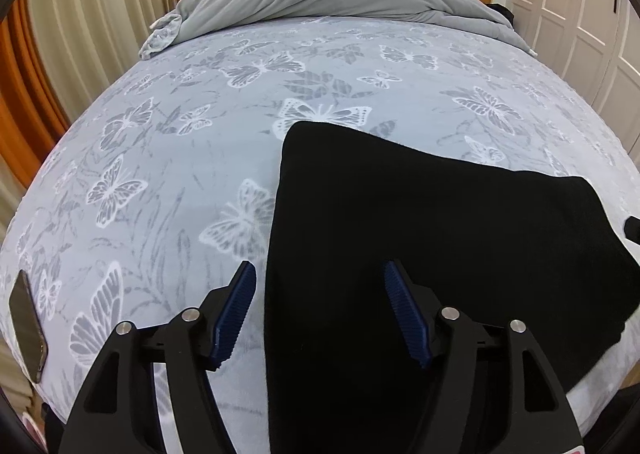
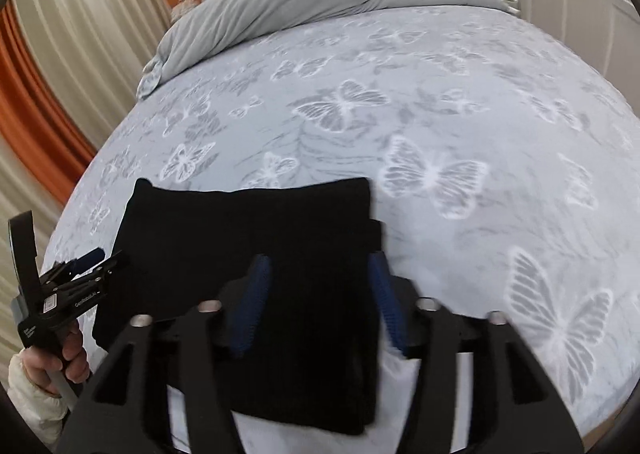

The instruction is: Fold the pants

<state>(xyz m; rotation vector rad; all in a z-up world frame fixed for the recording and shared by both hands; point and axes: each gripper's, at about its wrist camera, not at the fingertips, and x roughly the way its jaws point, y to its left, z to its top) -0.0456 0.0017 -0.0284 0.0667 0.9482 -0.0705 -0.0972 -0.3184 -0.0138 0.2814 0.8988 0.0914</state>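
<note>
Claws: left claw (image 1: 320, 314) wide open, empty, straddling black pants' (image 1: 420, 254) edge; right claw (image 2: 320, 302) open, empty, above folded stack. Risk: one-layer pinch unfolds it.

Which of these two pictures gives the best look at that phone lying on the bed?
The left wrist view. The phone lies in plain sight at the near left edge of the butterfly bedspread. The right wrist view does not show it at all; there that side holds the left gripper.

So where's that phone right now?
In the left wrist view, the phone lies at the far left on the butterfly bedspread, near the bed's edge, well left of the black pants.
</note>
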